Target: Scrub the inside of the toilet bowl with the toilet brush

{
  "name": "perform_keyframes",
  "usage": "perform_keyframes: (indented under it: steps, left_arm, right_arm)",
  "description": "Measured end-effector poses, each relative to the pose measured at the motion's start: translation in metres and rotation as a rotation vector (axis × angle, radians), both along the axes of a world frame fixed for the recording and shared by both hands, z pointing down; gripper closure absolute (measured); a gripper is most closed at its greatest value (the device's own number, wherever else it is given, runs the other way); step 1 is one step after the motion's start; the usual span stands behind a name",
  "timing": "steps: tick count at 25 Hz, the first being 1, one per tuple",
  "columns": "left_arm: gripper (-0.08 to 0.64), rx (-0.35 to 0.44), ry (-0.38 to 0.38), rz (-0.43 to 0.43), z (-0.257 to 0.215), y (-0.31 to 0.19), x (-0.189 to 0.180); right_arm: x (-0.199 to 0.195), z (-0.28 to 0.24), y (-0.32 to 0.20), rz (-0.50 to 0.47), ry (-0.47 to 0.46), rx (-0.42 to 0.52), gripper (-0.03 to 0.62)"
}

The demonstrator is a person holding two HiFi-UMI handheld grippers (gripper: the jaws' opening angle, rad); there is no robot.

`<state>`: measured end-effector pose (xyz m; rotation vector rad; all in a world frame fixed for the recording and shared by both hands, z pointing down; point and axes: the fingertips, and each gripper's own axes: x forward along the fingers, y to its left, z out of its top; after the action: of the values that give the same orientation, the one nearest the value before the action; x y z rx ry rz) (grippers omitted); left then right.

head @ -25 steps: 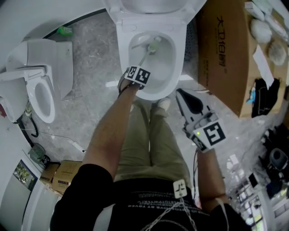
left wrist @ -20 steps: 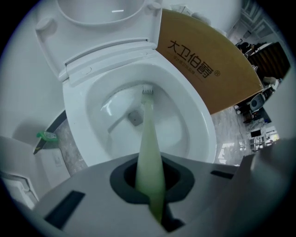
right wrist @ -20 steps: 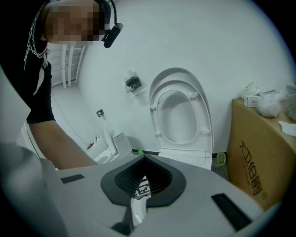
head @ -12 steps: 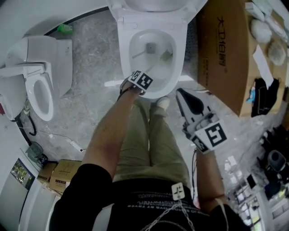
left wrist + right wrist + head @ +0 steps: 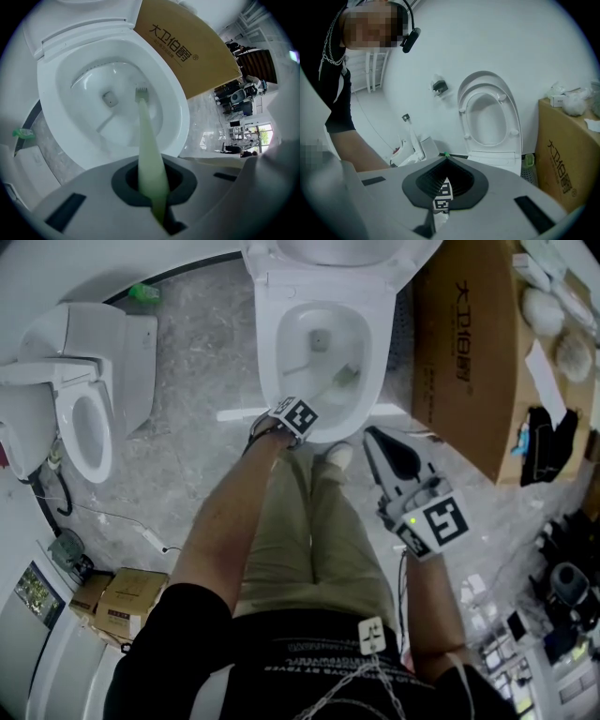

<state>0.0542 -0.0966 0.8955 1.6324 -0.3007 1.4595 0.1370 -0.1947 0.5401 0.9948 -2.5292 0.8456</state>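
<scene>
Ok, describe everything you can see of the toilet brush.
The toilet brush looks like pale green plastic, with a long, slim handle that ends in a small bristled head. The left hand-held gripper is shut on the handle's near end. The brush slants down into the white toilet bowl, its head deep inside, toward the bowl's right side in the head view. Whether the bristles press the porcelain is unclear.

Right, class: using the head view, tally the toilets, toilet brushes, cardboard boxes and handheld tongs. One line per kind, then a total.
Toilets: 2
Toilet brush: 1
Cardboard boxes: 3
Tongs, left tongs and right tongs: 2
Total: 8
</scene>
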Motion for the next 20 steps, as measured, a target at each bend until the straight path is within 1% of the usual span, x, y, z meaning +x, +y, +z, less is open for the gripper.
perform_keyframes:
  steps: [3, 5, 10, 14, 18, 20]
  left_arm:
    - [0.56, -0.041, 0.004, 0.003, -0.001, 0.019, -0.004]
    - [0.56, -0.059, -0.003, 0.019, -0.002, 0.029, -0.009]
    - [0.56, -0.108, -0.06, 0.067, -0.004, 0.054, -0.027]
    - [0.56, -0.11, -0.1, 0.066, -0.005, 0.059, -0.043]
    - [0.56, -0.102, -0.15, 0.046, -0.005, 0.057, -0.061]
    - [0.56, -0.091, -0.182, 0.035, -0.003, 0.054, -0.071]
  right_arm:
    - [0.0, -0.001, 0.0, -0.03, 0.016, 0.037, 0.591]
    - [-0.001, -0.003, 0.0, -0.027, 0.007, 0.037, 0.591]
    - [-0.005, -0.009, 0.002, -0.045, -0.011, 0.045, 0.591]
    - [-0.009, -0.013, 0.002, -0.062, -0.008, 0.049, 0.591]
    - [-0.011, -0.015, -0.001, -0.075, -0.014, 0.055, 0.591]
    - [-0.011, -0.012, -0.003, -0.073, -0.009, 0.042, 0.591]
